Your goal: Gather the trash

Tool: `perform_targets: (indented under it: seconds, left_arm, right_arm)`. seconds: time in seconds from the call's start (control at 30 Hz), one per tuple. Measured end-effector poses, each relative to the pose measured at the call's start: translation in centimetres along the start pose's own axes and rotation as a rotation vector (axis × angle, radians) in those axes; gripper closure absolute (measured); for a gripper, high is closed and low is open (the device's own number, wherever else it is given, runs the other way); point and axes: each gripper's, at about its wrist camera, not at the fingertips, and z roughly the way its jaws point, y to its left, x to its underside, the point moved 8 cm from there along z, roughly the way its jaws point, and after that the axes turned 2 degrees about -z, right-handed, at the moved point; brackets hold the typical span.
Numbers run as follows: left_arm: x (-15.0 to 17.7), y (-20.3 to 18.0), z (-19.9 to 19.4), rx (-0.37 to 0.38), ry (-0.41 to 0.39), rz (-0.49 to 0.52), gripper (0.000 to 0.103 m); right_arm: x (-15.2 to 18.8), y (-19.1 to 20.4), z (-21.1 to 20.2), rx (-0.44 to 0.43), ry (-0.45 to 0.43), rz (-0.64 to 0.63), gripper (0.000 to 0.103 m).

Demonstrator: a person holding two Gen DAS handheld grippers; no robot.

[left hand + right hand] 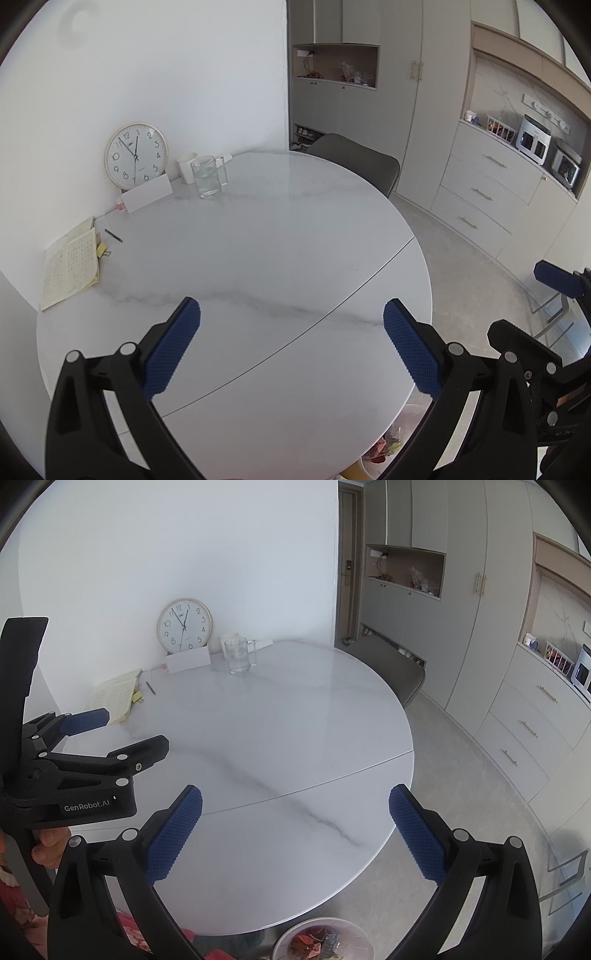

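My left gripper [291, 317] is open and empty above the near part of the round white marble table [258, 240]. My right gripper [295, 805] is open and empty above the table's near right edge [369, 853]. A white trash bin [321, 939] with colourful wrappers in it stands on the floor under the table edge; it also shows in the left wrist view [384, 443]. The left gripper also shows in the right wrist view [110, 731], and the right gripper in the left wrist view [532, 295]. I see no loose trash on the table.
At the far side of the table stand a wall clock [136, 155], a white card [147, 194], a glass mug [207, 177] and a white cup [186, 166]. An open notebook [70, 262] and a pen [113, 235] lie at the left. A grey chair [358, 158] stands beyond; cabinets [487, 184] at the right.
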Motion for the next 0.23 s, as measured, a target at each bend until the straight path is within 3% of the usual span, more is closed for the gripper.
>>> perform_targets:
  seconds: [0.23]
  left_arm:
    - [-0.19,0.95,0.40,-0.016,0.016,-0.048,0.008]
  right_arm:
    - [0.16,-0.14,0.36,0.000,0.008,0.002,0.002]
